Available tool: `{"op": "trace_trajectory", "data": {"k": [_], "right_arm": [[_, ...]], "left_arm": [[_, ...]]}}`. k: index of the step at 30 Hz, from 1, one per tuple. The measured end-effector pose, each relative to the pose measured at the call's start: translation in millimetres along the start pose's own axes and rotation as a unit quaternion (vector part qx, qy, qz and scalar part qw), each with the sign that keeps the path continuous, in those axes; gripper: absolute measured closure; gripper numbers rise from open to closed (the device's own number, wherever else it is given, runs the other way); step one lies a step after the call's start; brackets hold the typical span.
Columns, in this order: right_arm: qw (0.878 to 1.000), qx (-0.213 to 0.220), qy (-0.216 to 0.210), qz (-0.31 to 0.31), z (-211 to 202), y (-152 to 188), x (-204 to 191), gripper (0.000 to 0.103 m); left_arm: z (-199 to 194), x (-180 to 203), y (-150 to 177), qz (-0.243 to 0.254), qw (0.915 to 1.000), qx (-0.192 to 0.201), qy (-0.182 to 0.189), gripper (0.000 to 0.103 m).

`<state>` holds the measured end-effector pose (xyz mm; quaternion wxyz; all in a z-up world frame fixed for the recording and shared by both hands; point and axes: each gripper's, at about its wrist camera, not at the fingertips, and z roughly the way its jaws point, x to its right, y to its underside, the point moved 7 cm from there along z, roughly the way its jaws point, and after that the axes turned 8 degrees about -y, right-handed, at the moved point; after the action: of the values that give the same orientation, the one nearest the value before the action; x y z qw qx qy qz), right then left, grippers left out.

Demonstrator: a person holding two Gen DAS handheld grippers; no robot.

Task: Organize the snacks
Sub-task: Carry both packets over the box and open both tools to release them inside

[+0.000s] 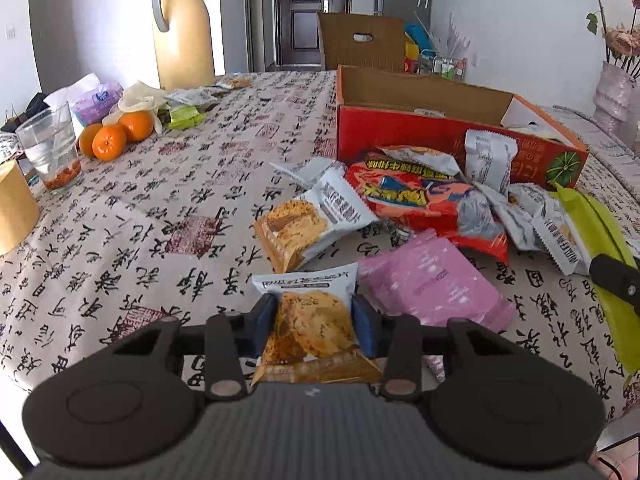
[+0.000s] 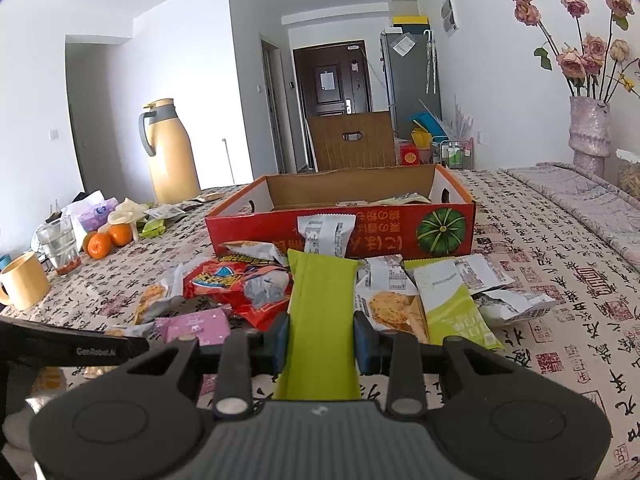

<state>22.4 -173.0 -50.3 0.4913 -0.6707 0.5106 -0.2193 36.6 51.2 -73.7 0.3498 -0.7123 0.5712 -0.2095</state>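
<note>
The cookie pack (image 1: 310,320) sat between the blue pads (image 1: 362,328) of the left gripper (image 1: 314,326), which had closed partway and pressed its two sides, the pack's sealed white end pointing away over the desk (image 1: 160,208). It was gripped across its narrow width, probably because that left the crinkly ends free and kept the biscuit flat. The green pack (image 2: 320,312) was clamped in the right gripper (image 2: 320,340), whose jaws stood as tight as they go, the long sleeve running forward between the pads toward the box (image 2: 340,216). Holding it lengthwise suited a drop straight over the near wall of the box.

Just past the cookie pack lay a pink pack (image 1: 432,284) and a second cookie pack (image 1: 304,224), with a red bag (image 1: 420,200) behind them and several grey-white packs heaped against the box front. One grey pack (image 2: 325,232) leaned upright on that wall. The heap lay close to the box, so each pick needed only a short carry. The box stood open, and a few wrappers showed inside it, so the sorting seemed begun but far from done.

Well off to the left stood oranges (image 1: 112,138), a glass (image 1: 52,148), a tissue pack (image 1: 96,100) and a tall jug (image 1: 184,28), apart from the snacks and out of the working path. A vase (image 2: 588,132) of dried roses stood at the far right.
</note>
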Motion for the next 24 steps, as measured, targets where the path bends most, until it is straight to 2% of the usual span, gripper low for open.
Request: {"op": "trace_trajectory", "data": {"k": [13, 24], "right_arm": [[1.0, 0.01, 0.01, -0.003, -0.7, -5.2, 3.5, 0.071], [0.999, 0.04, 0.029, -0.01, 4.0, -31.4, 16.7, 0.071]], "left_arm": [[-23.9, 9.2, -27.8, 0.001, 0.9984, 0.052, 0.023, 0.061], [-32.7, 31.5, -68.7, 0.001, 0.9941, 0.097, 0.049, 0.061]]}}
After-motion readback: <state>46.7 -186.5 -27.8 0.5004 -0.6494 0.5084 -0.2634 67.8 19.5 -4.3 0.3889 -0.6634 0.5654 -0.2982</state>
